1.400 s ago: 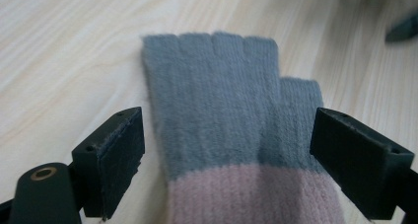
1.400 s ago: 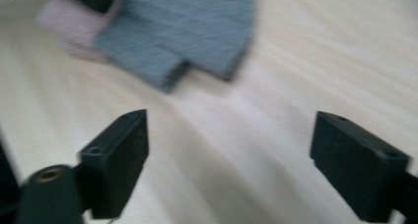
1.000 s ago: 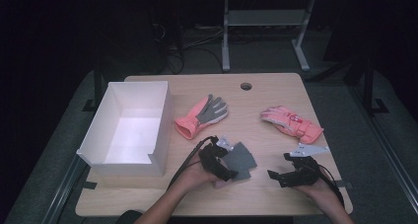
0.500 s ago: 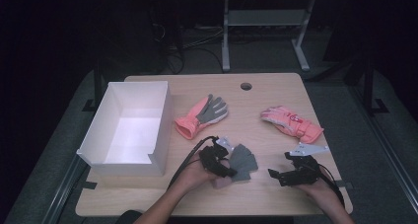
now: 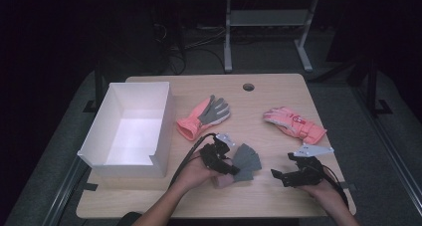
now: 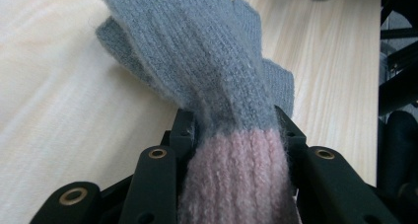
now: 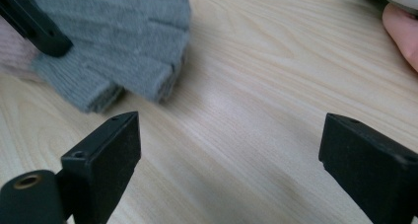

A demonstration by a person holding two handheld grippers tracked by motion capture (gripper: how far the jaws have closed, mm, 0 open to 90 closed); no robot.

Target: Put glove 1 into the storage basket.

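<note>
A grey knitted glove (image 5: 247,161) with a pink cuff lies on the table near the front edge. My left gripper (image 5: 230,169) is shut on it at the cuff; in the left gripper view the two black jaws pinch the pink cuff (image 6: 236,174) with the grey fingers (image 6: 197,51) spread ahead. My right gripper (image 5: 276,175) stands open just right of the glove, low over the wood. In the right gripper view its jaws are wide apart over bare table and the grey glove (image 7: 123,41) lies at the upper left.
A white open box (image 5: 130,129) stands at the left of the table. A pink and grey work glove (image 5: 204,116) lies in the middle. A pink padded glove (image 5: 294,124) lies at the right. A cable hole (image 5: 248,86) is near the far edge.
</note>
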